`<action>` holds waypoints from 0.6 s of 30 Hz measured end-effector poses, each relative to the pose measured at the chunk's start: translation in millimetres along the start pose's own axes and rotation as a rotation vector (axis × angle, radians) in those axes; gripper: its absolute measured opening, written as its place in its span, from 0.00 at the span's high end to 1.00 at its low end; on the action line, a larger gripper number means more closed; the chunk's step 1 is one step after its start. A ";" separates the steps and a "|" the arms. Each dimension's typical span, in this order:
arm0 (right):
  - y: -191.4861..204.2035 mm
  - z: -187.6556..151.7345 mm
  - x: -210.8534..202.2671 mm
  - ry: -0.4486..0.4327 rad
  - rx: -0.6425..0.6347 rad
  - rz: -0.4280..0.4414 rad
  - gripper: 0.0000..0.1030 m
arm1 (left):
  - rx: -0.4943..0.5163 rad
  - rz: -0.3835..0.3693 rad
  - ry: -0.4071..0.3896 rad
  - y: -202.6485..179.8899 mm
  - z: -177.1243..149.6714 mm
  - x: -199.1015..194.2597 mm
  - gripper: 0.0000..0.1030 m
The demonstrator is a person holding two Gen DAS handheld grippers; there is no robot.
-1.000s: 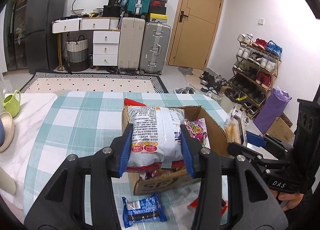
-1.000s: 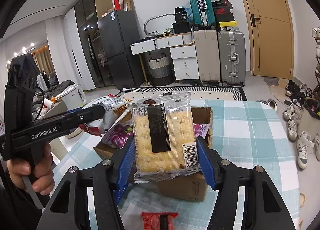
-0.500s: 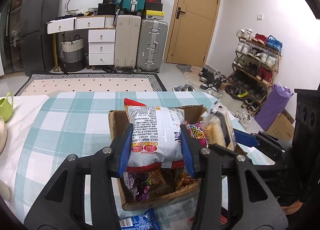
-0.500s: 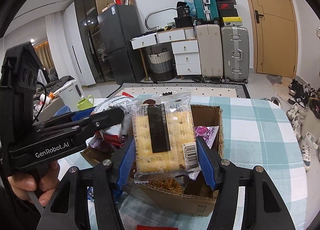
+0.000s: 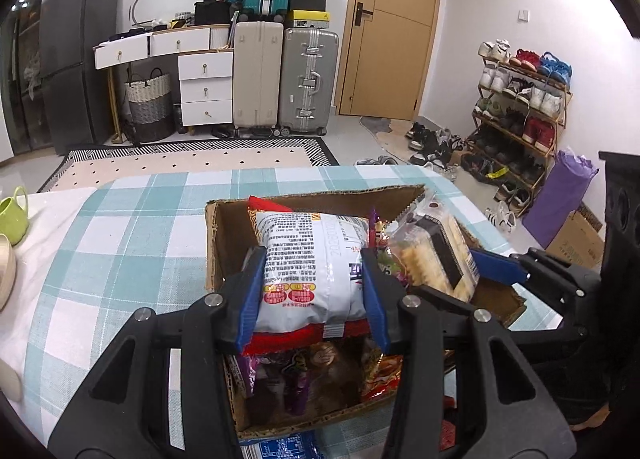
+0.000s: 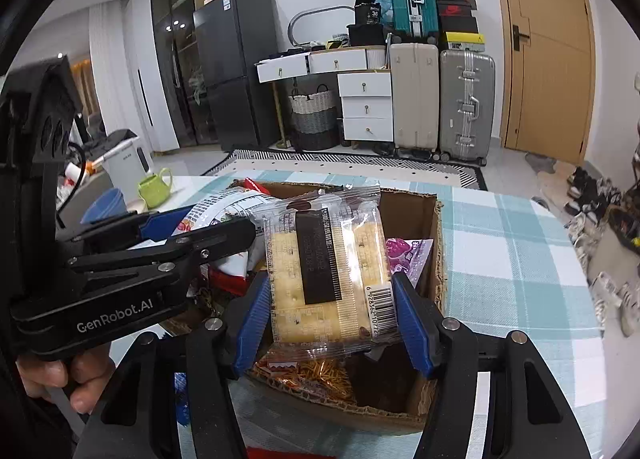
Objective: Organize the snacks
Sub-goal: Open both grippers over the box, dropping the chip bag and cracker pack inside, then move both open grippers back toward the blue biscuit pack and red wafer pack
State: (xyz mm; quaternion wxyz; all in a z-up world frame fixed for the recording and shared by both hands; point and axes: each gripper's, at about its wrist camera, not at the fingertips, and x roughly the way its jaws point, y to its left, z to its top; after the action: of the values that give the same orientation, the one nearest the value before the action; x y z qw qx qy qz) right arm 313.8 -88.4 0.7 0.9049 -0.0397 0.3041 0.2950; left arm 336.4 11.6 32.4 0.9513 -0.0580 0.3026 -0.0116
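While both hands hover over the cardboard box (image 5: 308, 199), the left hand-held gripper (image 5: 314, 291) has its blue pads pressed on the sides of a puffy white snack bag (image 5: 312, 259), holding it just above the box's open top, on the box's left half as the left wrist view shows it. The right hand-held gripper (image 6: 332, 311) is clamped on a clear packet of crackers (image 6: 328, 267), upright between its blue pads, barcode at the lower right corner, and that packet hangs over the box too, beside the white bag and toward the box's right wall. In the right wrist view the left hand (image 6: 64, 375) is wrapped round its black handle just left of the box. Inside the box there's a jumble of snacks: a purple packet (image 6: 404, 255) against the far wall, orange-brown strips (image 6: 320, 371) near the front wall, dark and purple wrappers (image 5: 296, 379) under the white bag. A blue wrapper (image 5: 280, 449) lies on the counter just in front of the box. The box sits on a teal-and-white checked cloth (image 5: 132, 243) covering the counter, and a green mug (image 6: 154, 187) stands well off to the box's left.
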 end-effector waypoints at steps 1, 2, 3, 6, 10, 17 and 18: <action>2.0 -1.0 0.2 -0.005 -0.022 -0.022 0.41 | 0.005 0.003 0.001 0.8 -2.1 0.1 0.59; 3.3 -1.4 0.0 -0.013 -0.039 -0.048 0.41 | 0.007 0.006 0.004 0.6 -3.7 1.5 0.59; 5.1 -2.8 0.3 -0.017 -0.057 -0.079 0.41 | 0.005 0.007 0.006 1.1 -4.8 3.2 0.59; 5.7 -3.4 -6.2 -0.022 -0.077 -0.088 0.37 | -0.017 -0.006 0.026 6.4 -4.9 6.3 0.57; 3.5 -4.4 -27.7 -0.055 -0.071 -0.087 0.19 | -0.035 -0.001 0.021 12.5 -1.6 0.0 0.47; -13.2 -14.3 -66.0 -0.088 0.032 -0.097 0.02 | -0.031 0.016 0.007 16.3 -4.1 -30.7 0.16; -14.8 -16.1 -70.3 -0.091 0.044 -0.102 0.01 | -0.033 0.013 0.011 17.7 -5.0 -36.5 0.13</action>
State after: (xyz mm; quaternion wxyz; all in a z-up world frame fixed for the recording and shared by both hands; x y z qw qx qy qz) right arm 268.6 -140.5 26.3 0.9323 -0.0218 0.2667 0.2433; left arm 303.5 30.7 47.3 0.9486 -0.0717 0.3082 -0.0005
